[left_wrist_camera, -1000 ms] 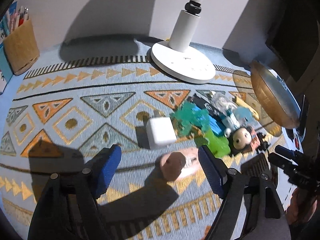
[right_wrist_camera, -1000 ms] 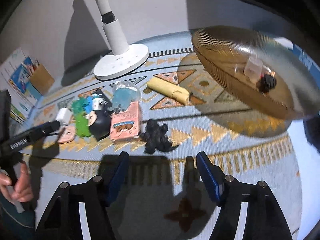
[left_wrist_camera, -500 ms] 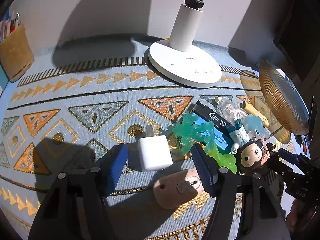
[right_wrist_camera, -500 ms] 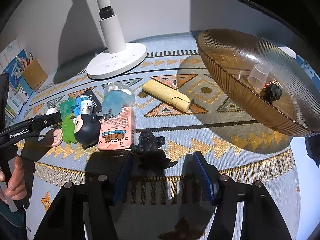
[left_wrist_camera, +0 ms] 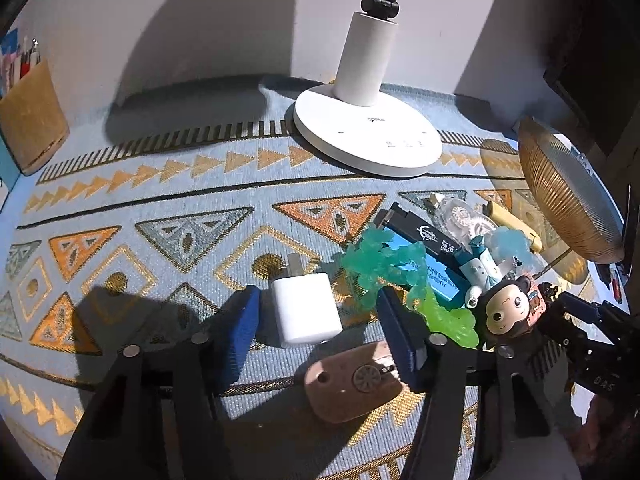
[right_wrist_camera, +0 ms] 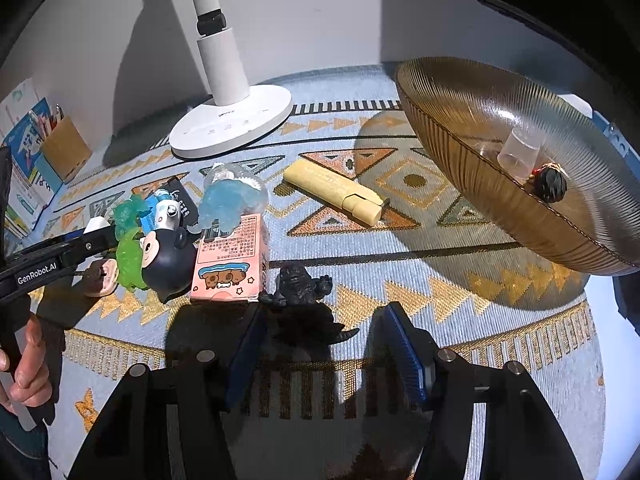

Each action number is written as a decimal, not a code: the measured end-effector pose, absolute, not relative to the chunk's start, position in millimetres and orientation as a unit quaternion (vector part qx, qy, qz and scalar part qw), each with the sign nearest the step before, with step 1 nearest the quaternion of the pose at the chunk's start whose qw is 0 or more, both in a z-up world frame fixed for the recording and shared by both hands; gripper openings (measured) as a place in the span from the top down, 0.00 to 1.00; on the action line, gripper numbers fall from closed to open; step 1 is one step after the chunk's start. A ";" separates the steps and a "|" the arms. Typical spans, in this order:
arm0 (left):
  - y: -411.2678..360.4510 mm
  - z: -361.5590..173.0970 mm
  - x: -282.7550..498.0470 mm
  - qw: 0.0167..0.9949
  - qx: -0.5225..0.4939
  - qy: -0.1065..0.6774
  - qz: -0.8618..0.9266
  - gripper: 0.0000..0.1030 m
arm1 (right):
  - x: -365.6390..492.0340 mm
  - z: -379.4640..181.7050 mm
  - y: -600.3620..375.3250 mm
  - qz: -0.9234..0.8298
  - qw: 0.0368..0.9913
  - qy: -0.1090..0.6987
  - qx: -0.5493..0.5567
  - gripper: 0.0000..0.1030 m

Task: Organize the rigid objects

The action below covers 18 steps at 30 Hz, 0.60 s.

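Note:
In the left wrist view a white charger cube (left_wrist_camera: 306, 310) lies on the patterned mat between the blue pads of my left gripper (left_wrist_camera: 320, 332). Its jaws are closing, with a gap still showing on each side of the cube. A flat pink-brown tag (left_wrist_camera: 352, 384) lies just below it. In the right wrist view a black dinosaur figure (right_wrist_camera: 300, 292) sits between the pads of my right gripper (right_wrist_camera: 326, 346), whose jaws are also closing without pressing on it. The amber glass bowl (right_wrist_camera: 460, 152) at the right holds a clear cup (right_wrist_camera: 520, 152) and a dark ball (right_wrist_camera: 550, 184).
A pile sits mid-mat: teal figure (left_wrist_camera: 384, 264), green figure (left_wrist_camera: 448, 316), monkey figurine (left_wrist_camera: 506, 312), black box (left_wrist_camera: 424, 236), pink box (right_wrist_camera: 230, 264), pale blue figure (right_wrist_camera: 230, 200), yellow case (right_wrist_camera: 340, 192). A white lamp base (left_wrist_camera: 368, 136) stands behind, a pen holder (left_wrist_camera: 32, 120) far left.
Both grippers came closer to the mat and narrowed. The charger now lies between the left jaws, past the pink-brown tag, and the black dinosaur now lies between the right jaws.

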<state>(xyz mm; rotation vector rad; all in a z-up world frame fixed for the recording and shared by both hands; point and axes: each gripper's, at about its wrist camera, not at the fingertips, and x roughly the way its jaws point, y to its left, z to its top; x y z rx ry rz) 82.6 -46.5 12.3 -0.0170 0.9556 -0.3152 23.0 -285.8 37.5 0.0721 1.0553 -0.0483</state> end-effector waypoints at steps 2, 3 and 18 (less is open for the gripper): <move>-47.1 13.3 82.1 0.876 -0.010 0.455 -0.158 0.58 | 23.3 37.2 -283.5 -0.026 0.865 0.501 0.029 0.47; -47.5 13.7 81.7 0.876 -0.009 0.454 -0.161 0.66 | 24.0 37.1 -282.5 -0.027 0.865 0.501 0.026 0.49; -26.8 47.5 17.2 0.894 -0.029 0.414 -0.166 0.73 | -28.3 72.2 -269.7 0.016 0.882 0.471 0.031 0.64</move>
